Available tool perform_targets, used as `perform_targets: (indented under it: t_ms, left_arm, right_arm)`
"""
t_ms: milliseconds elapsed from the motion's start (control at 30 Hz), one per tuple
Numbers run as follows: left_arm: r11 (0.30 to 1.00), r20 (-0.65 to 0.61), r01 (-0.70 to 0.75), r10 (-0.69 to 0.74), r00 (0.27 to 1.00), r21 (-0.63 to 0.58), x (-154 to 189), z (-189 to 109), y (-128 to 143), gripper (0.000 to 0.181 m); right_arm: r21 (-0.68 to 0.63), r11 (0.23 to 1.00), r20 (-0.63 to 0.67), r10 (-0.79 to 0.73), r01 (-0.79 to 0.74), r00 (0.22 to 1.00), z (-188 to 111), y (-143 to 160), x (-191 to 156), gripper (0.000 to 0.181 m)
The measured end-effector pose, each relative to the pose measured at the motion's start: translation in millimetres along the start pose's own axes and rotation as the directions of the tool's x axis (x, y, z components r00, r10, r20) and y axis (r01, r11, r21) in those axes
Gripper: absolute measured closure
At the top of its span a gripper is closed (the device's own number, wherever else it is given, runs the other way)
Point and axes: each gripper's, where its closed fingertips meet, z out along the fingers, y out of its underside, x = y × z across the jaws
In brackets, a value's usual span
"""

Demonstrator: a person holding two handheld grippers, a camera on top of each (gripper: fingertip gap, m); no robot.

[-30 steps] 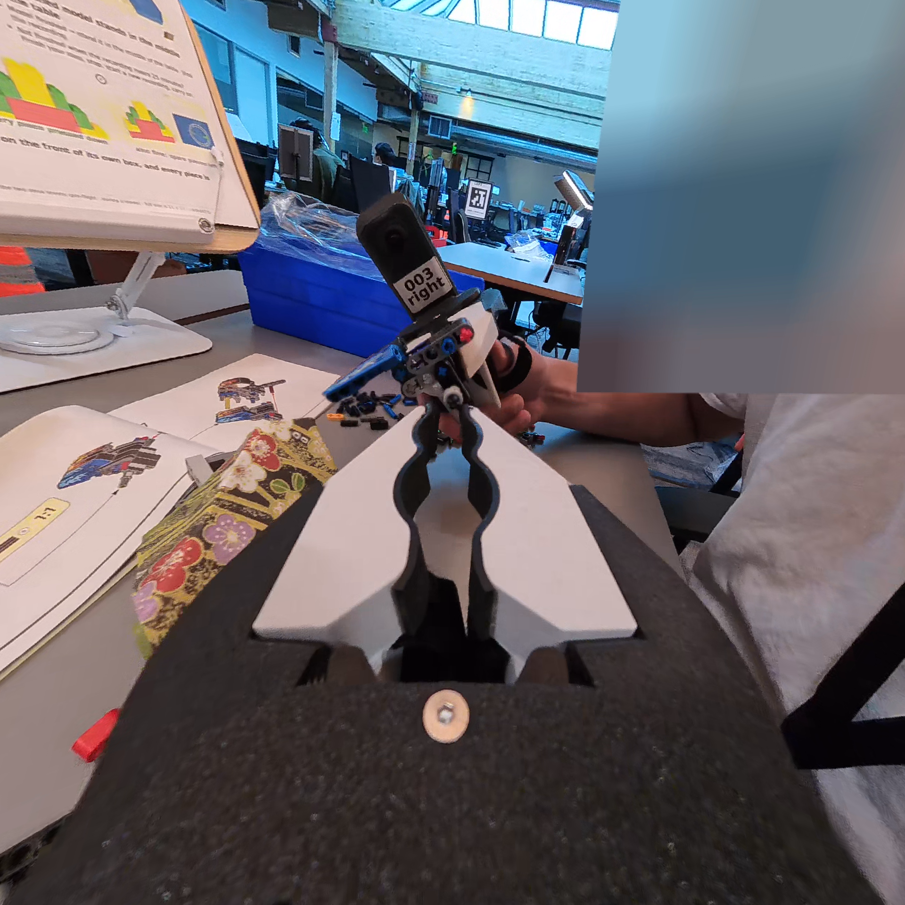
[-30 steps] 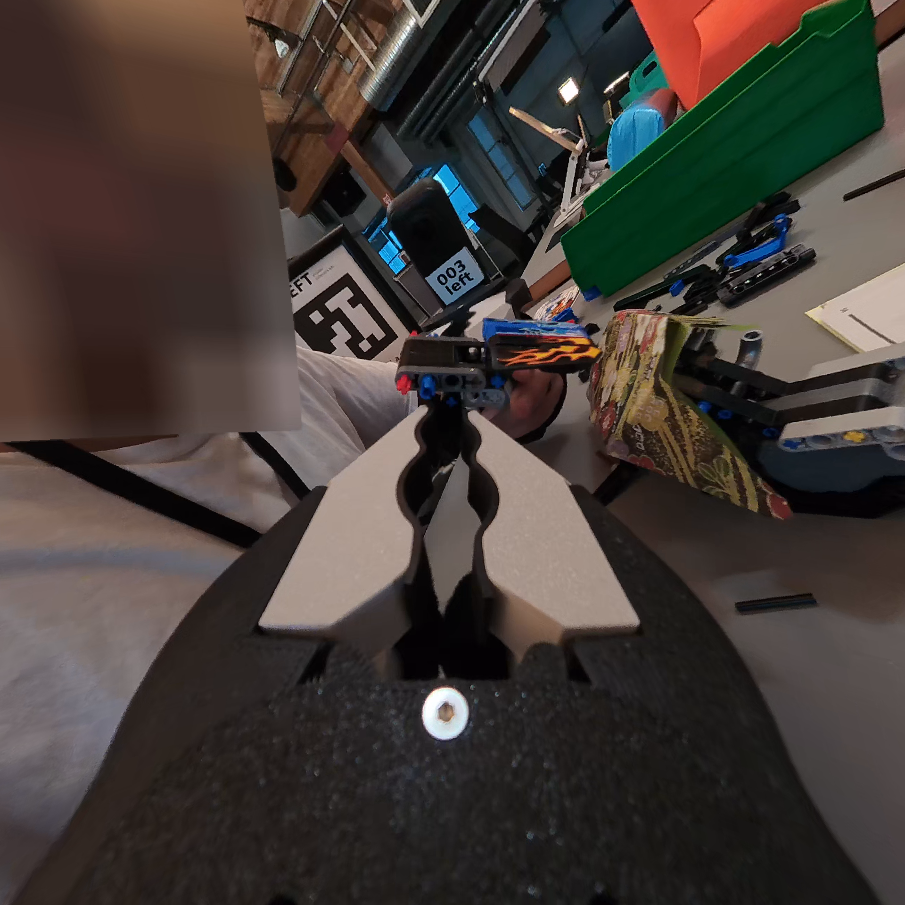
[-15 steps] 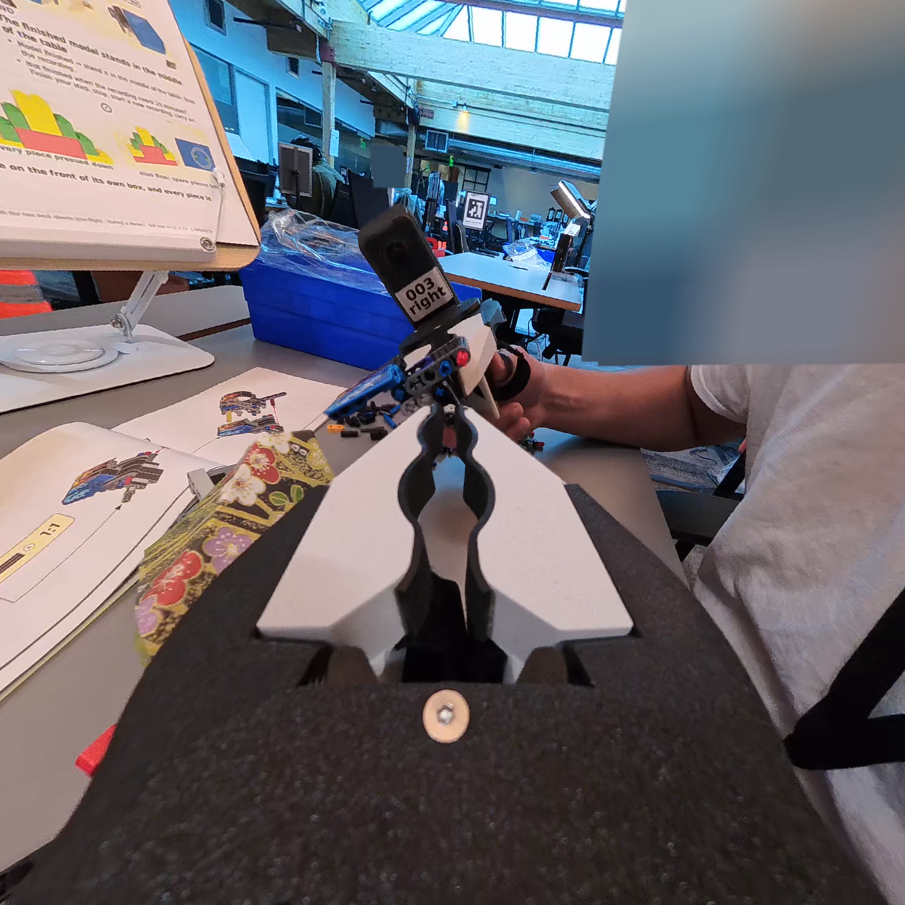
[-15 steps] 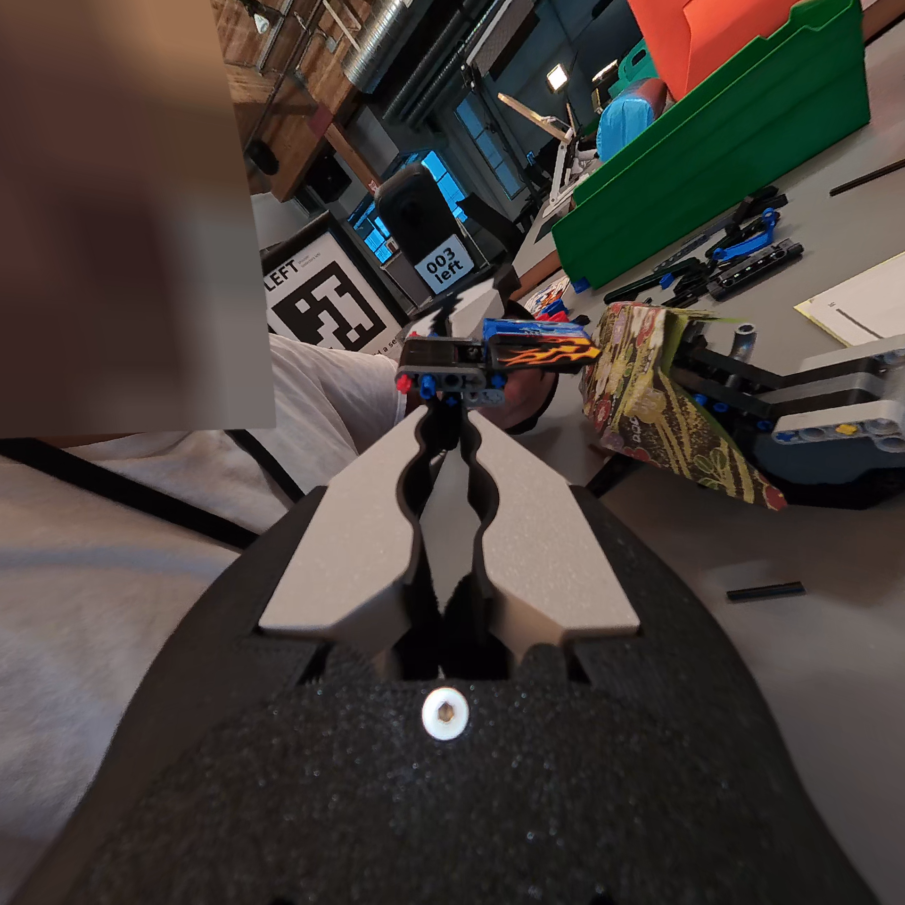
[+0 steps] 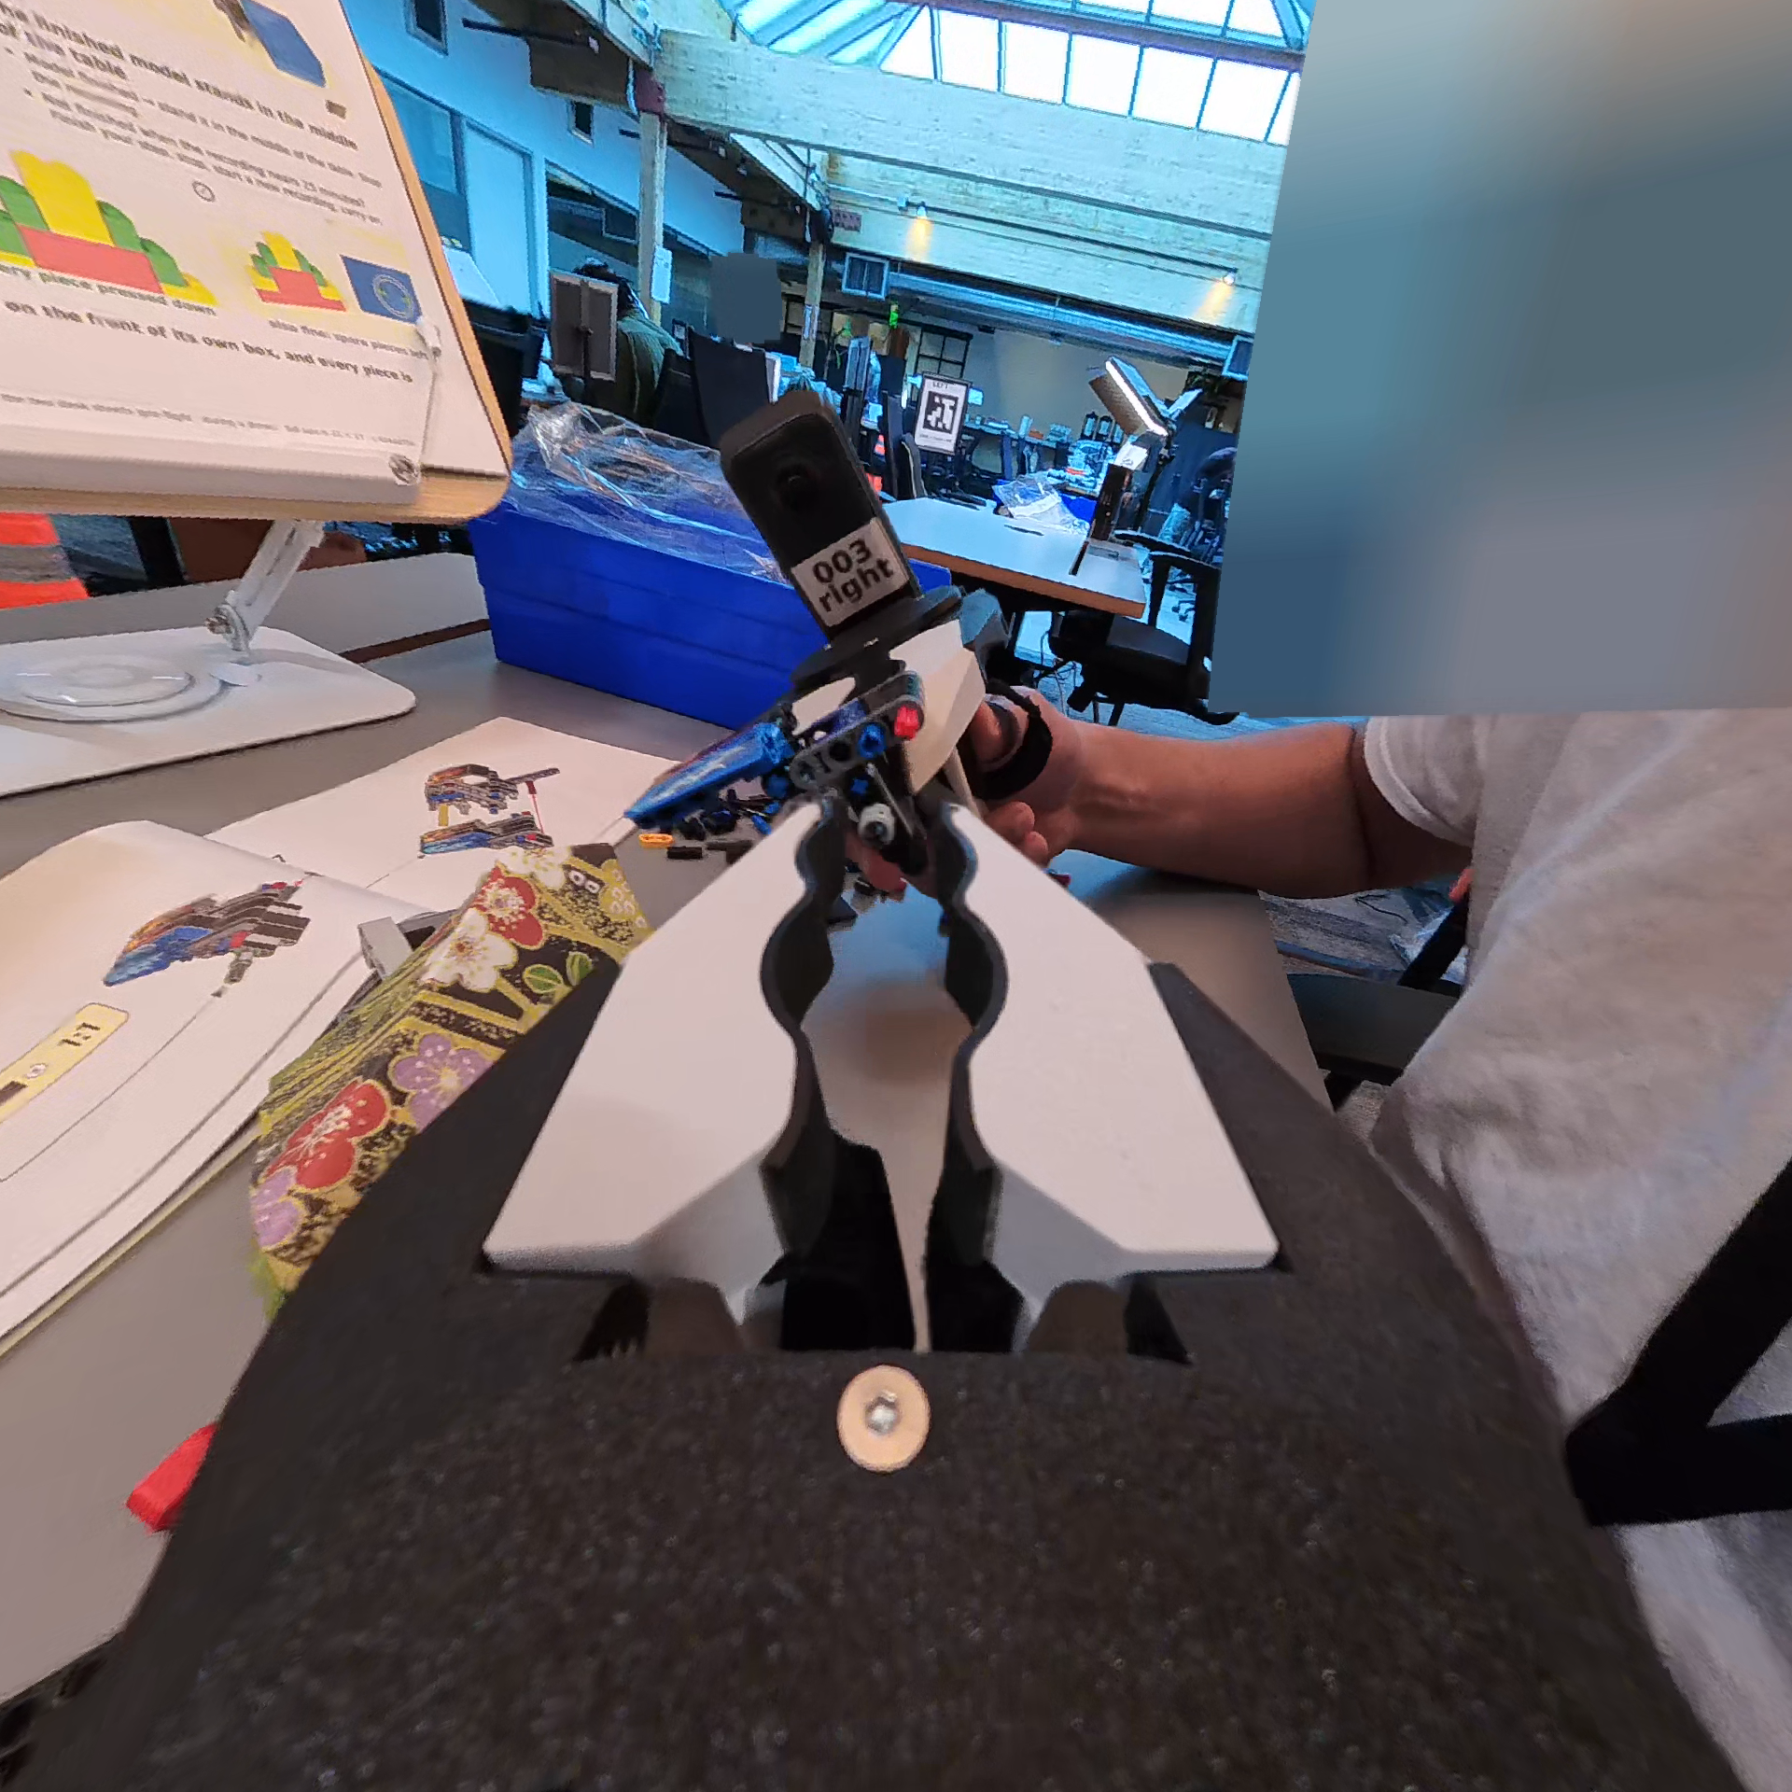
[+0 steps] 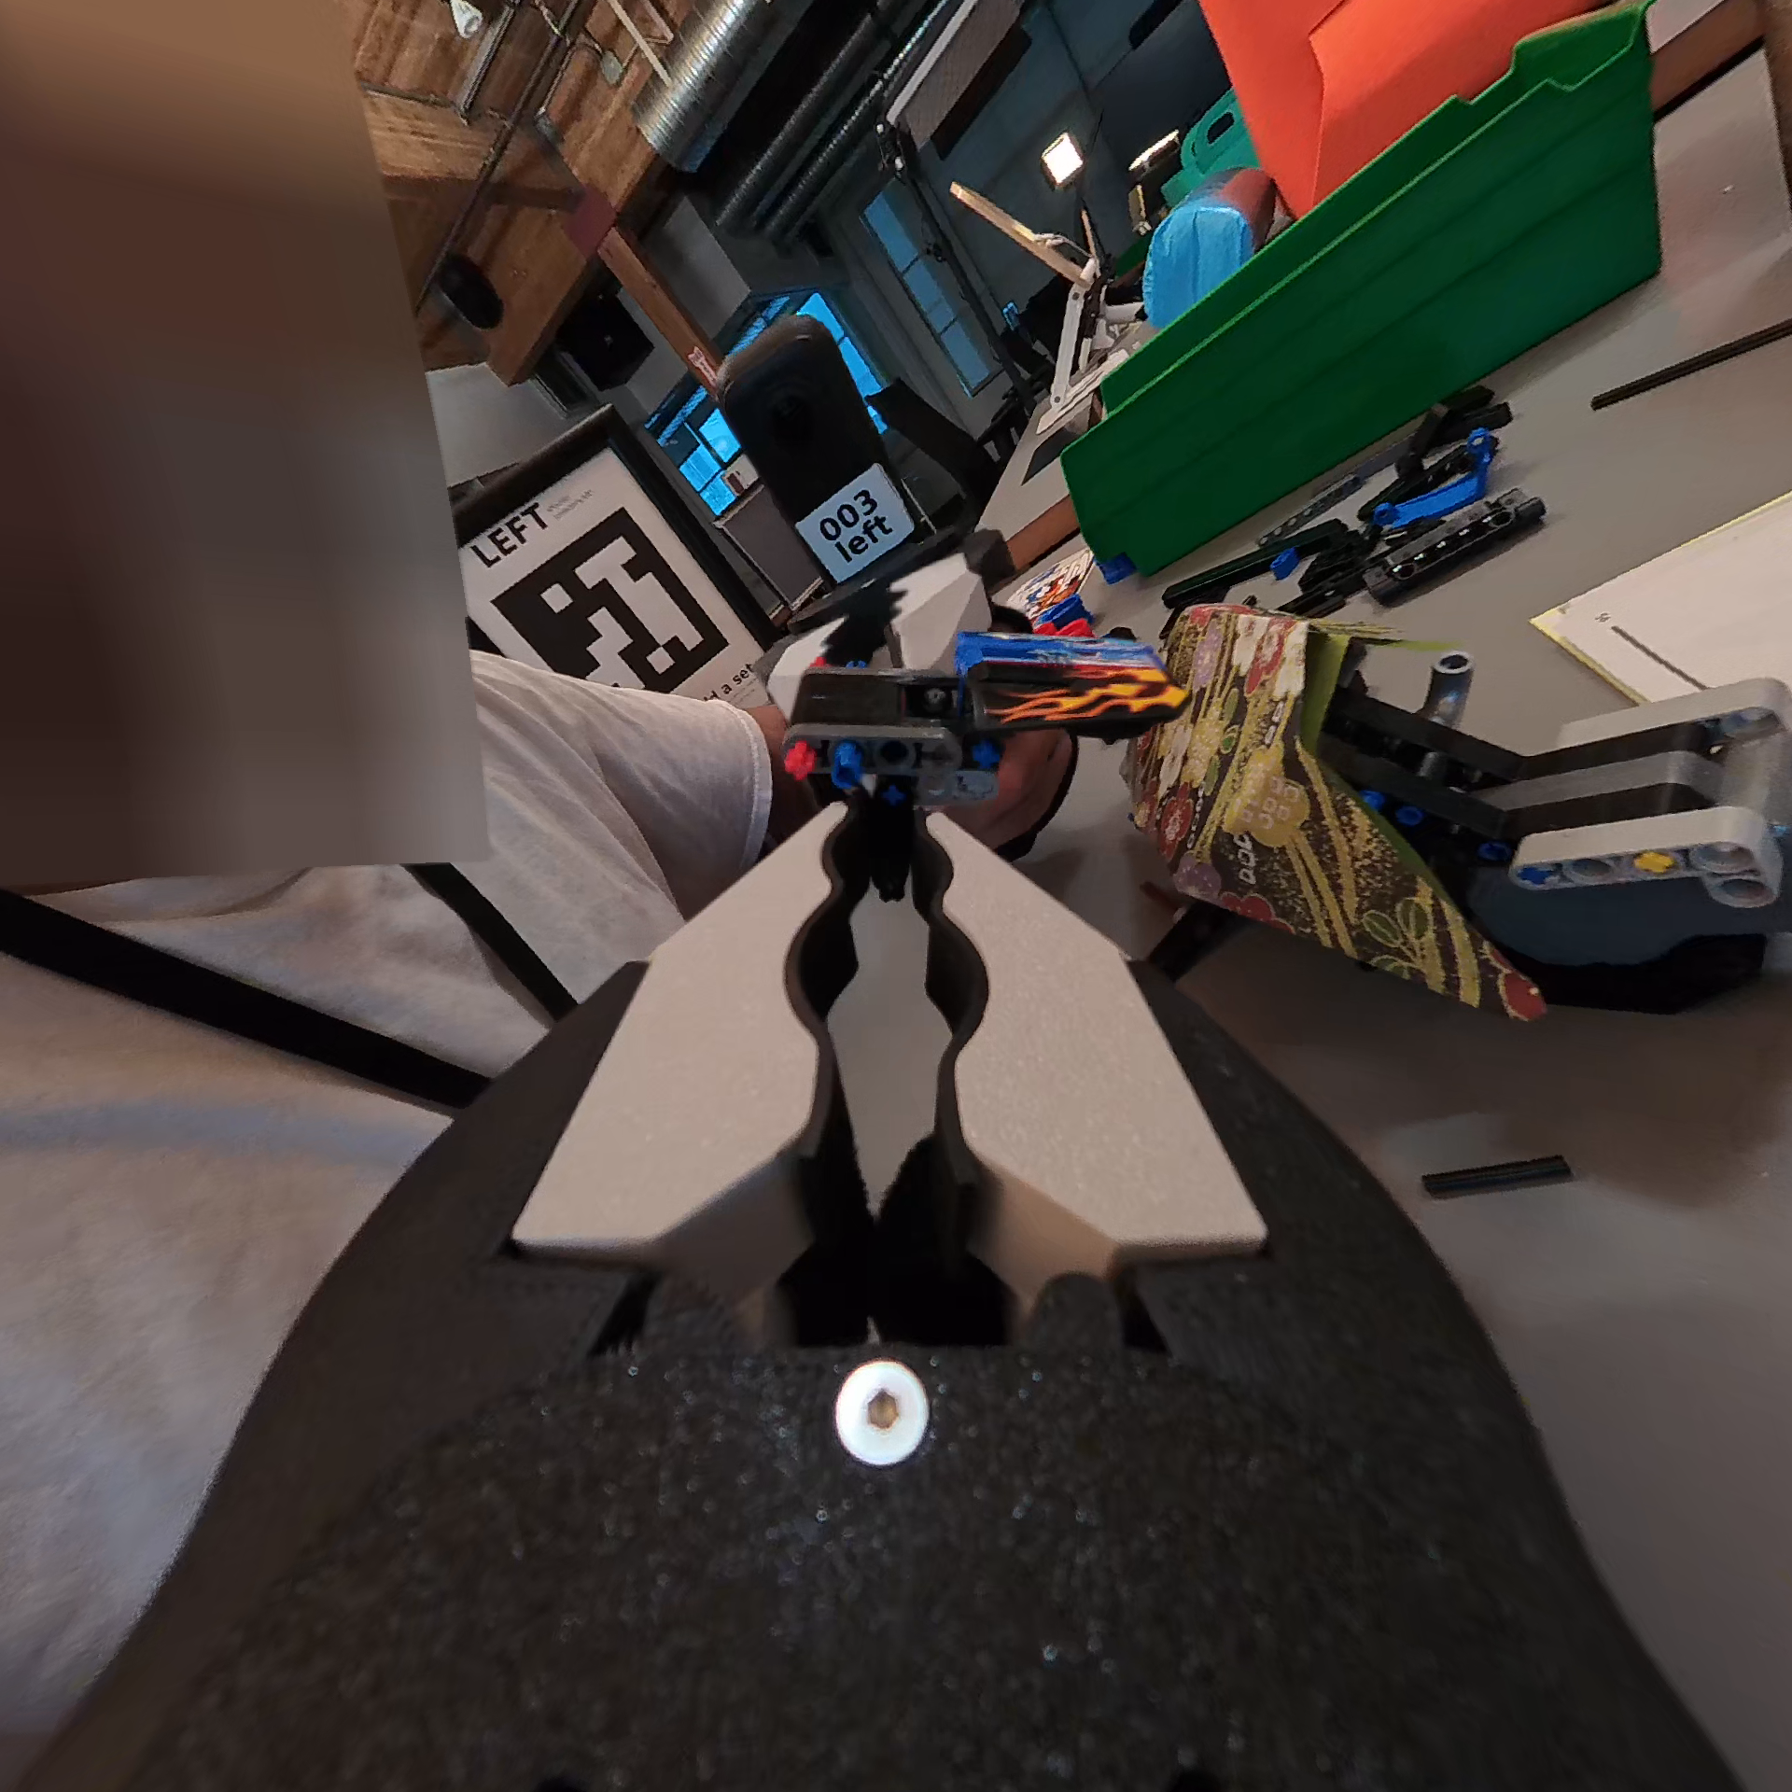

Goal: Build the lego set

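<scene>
A small lego sub-assembly (image 5: pixel 834 747) hangs in the air between my two grippers, which face each other. It is a dark beam with blue pins, a red pin and a blue panel with a flame sticker (image 6: pixel 1067 700). My left gripper (image 5: pixel 878 834) is shut on its lower part. My right gripper (image 6: pixel 882 834) is shut on it from the opposite side. The right gripper also shows in the left wrist view behind the piece (image 5: pixel 931 679). The left gripper also shows in the right wrist view (image 6: pixel 931 606). A larger grey and black lego model (image 6: pixel 1600 805) lies on the table.
A floral patterned box (image 5: pixel 436 1018) stands beside the larger model. Open instruction booklets (image 5: pixel 145 970) lie at the left. A blue bin (image 5: pixel 659 601), a green bin (image 6: pixel 1358 320), loose lego parts (image 6: pixel 1406 543), a black axle (image 6: pixel 1493 1173) and a red piece (image 5: pixel 170 1479) are around. A person's torso is close. Left and right tips are no more than a few centimetres apart. The red piece (image 5: pixel 170 1479) is about equally far from each gripper, around 20 cm.
Both grippers keep hold of the sub-assembly. The pair has shifted and tilted slightly together; the piece stays between the fingertips.
</scene>
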Motion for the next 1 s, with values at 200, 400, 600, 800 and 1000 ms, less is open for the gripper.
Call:
perform_targets:
  t_ms: [200,400,600,800,1000]
  left_arm:
    - [0.994,-0.047,0.103,-0.105,0.993,-0.032,5,7,5,0.158]
    - [0.978,-0.082,0.207,-0.209,0.975,-0.030,4,7,4,0.161]
    - [0.968,-0.107,0.248,-0.249,0.963,-0.025,9,11,6,0.171]
    - [0.947,-0.144,0.322,-0.319,0.937,-0.007,9,10,2,0.176]
    - [0.911,-0.174,0.412,-0.402,0.899,0.025,1,4,-4,0.175]
  right_arm:
    - [-0.017,1.000,-0.021,-0.021,0.021,1.000,6,2,-3,0.175]
    - [-0.026,0.997,-0.050,-0.067,0.066,0.997,5,0,-7,0.175]
    - [-0.069,0.988,-0.100,-0.146,0.140,0.984,10,3,-11,0.175]
    - [-0.058,0.985,-0.085,-0.165,0.160,0.983,5,-1,-19,0.156]
    - [-0.070,0.950,-0.199,-0.313,0.305,0.929,-14,-13,-16,0.166]
